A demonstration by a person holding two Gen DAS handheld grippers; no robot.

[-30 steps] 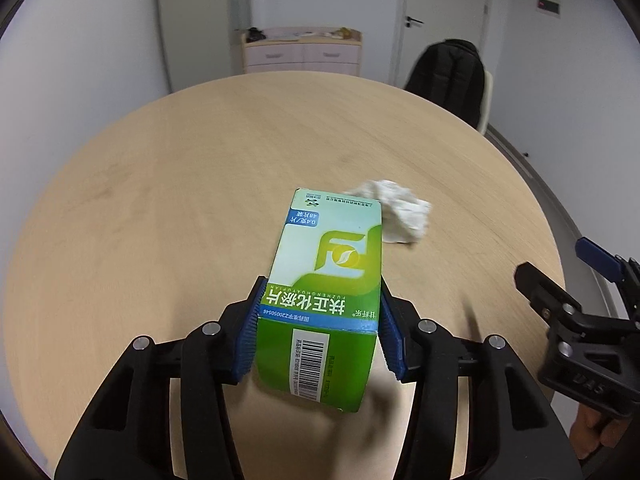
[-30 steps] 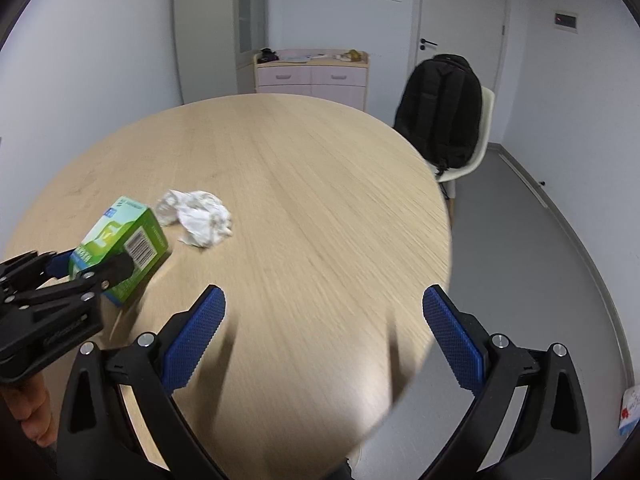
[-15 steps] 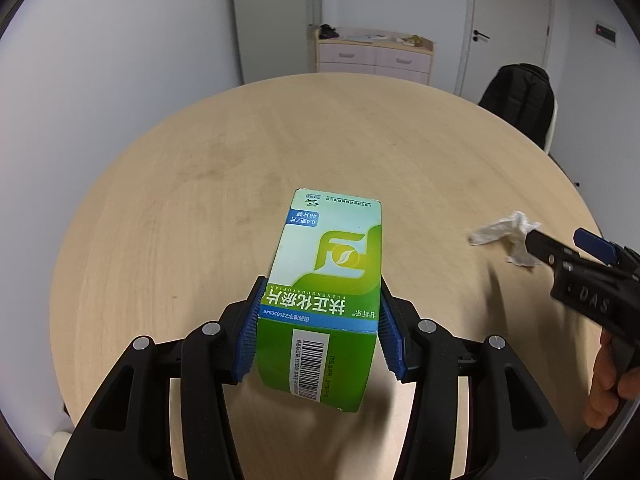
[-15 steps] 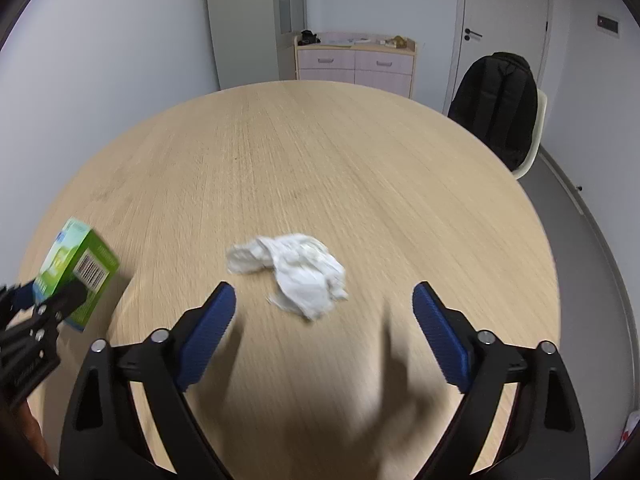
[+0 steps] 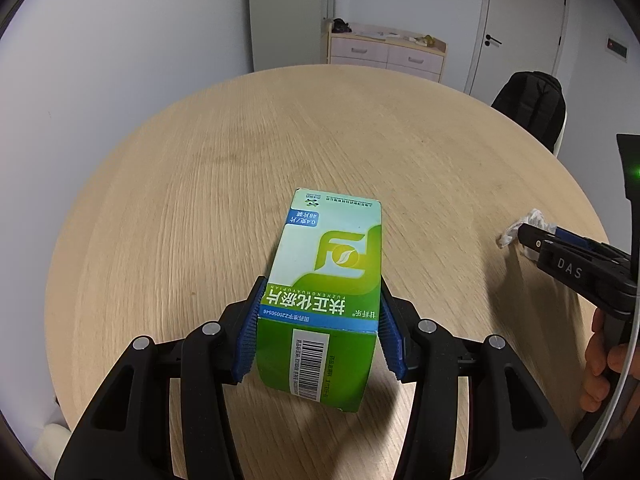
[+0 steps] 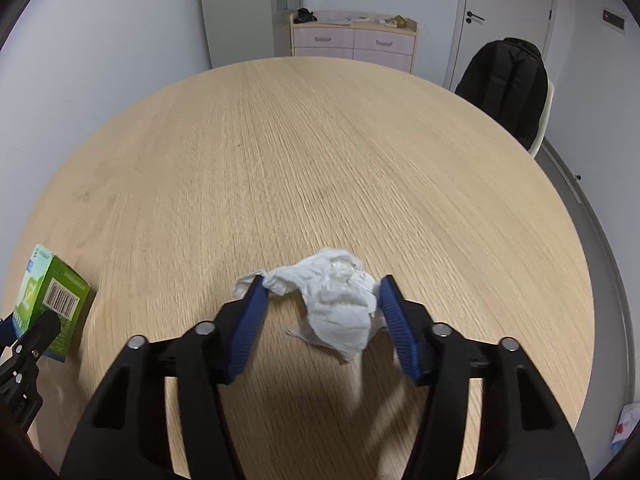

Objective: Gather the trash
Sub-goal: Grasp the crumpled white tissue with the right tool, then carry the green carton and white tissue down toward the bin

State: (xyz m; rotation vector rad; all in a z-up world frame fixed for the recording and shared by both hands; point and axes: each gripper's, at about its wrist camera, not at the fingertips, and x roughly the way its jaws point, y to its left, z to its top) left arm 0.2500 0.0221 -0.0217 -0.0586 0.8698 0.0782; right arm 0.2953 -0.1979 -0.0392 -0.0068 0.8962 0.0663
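My left gripper (image 5: 320,320) is shut on a green and white medicine box (image 5: 326,292) and holds it a little above the round wooden table (image 5: 240,152). The box also shows at the left edge of the right wrist view (image 6: 50,300). A crumpled white tissue (image 6: 336,300) lies on the table between the blue pads of my right gripper (image 6: 320,304), which is open around it. The right pad touches the tissue; the left pad is at its thin tail. In the left wrist view the tissue (image 5: 520,228) peeks out behind the right gripper.
A chair with a black backpack (image 6: 508,84) stands at the table's far right. A pink drawer unit (image 6: 352,40) and a door (image 6: 504,12) are at the back wall. The table edge (image 6: 576,320) curves close on the right.
My right gripper moved forward and its jaws narrowed around the tissue. The left gripper, still holding the box, shifted left, away from the tissue.
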